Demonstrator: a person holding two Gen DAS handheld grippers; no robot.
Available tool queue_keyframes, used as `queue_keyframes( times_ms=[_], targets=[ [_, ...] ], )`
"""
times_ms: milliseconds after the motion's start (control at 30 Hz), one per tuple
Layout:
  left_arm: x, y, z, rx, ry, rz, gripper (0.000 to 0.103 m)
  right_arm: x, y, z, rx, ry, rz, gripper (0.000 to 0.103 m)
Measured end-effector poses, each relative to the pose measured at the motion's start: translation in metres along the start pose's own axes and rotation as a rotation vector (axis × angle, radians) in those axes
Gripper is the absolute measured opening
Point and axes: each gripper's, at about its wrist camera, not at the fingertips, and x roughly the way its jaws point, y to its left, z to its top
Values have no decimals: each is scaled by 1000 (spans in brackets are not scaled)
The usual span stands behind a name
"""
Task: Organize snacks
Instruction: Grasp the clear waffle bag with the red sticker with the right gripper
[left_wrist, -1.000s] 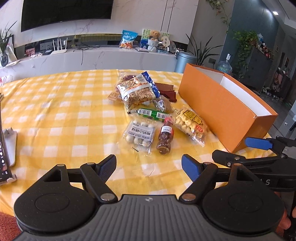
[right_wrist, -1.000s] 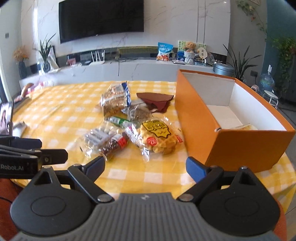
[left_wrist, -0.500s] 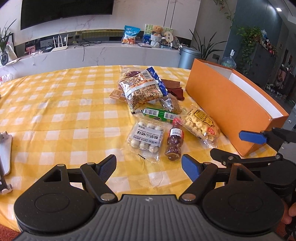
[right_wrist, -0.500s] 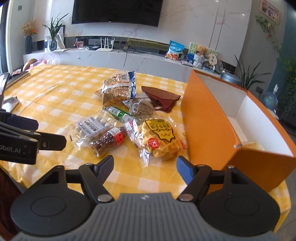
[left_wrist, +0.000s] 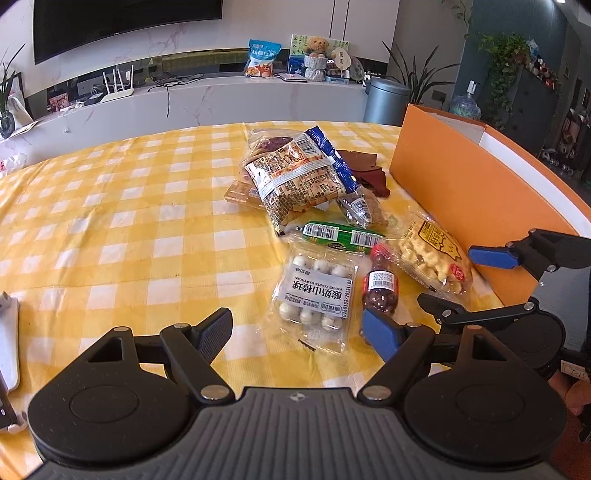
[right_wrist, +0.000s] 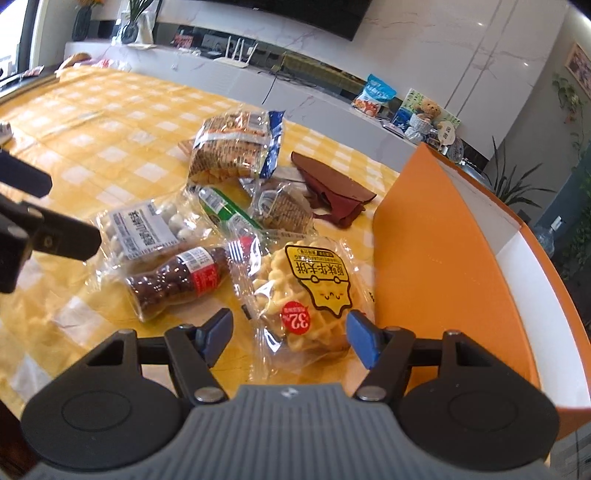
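Closer now, the right hand-held gripper (right_wrist: 290, 334), spread wide, frames the yellow waffle packet (right_wrist: 314, 291). Every snack still lies outside the orange cardboard box (right_wrist: 443, 258); left hand-held gripper (left_wrist: 295, 332) spread too.

Snack lot, lying in a loose cluster on a yellow-and-white checked tablecloth (left_wrist: 110, 221), beside an open orange cardboard box with white interior (right_wrist: 443, 266).
- Clear-wrapped yellow waffle with cartoon label (right_wrist: 314, 291): flat, nearest the box wall.
- Small clear plastic bottle of dark brown candies, red cap (right_wrist: 177, 282): on its side, just left of the waffle.
- Clear pack of white round balls, white label (left_wrist: 316, 291): flat.
- Green stick-shaped packet with barcodes (left_wrist: 340, 235): lying crosswise.
- Large clear bag of brown biscuits, blue edge (left_wrist: 299, 177): atop other packets.
- Dark maroon flat wrapper (right_wrist: 332, 192): behind the cluster, near the box.
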Motion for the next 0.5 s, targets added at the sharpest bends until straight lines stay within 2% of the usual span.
queue_keyframes(
  times_ms=[233, 500],
  targets=[
    [10, 0, 3, 8, 19, -8, 94, 20, 4, 6, -80, 9, -7, 66],
    [15, 2, 4, 5, 37, -13, 94, 29, 2, 13, -75, 2, -4, 63]
  ],
)
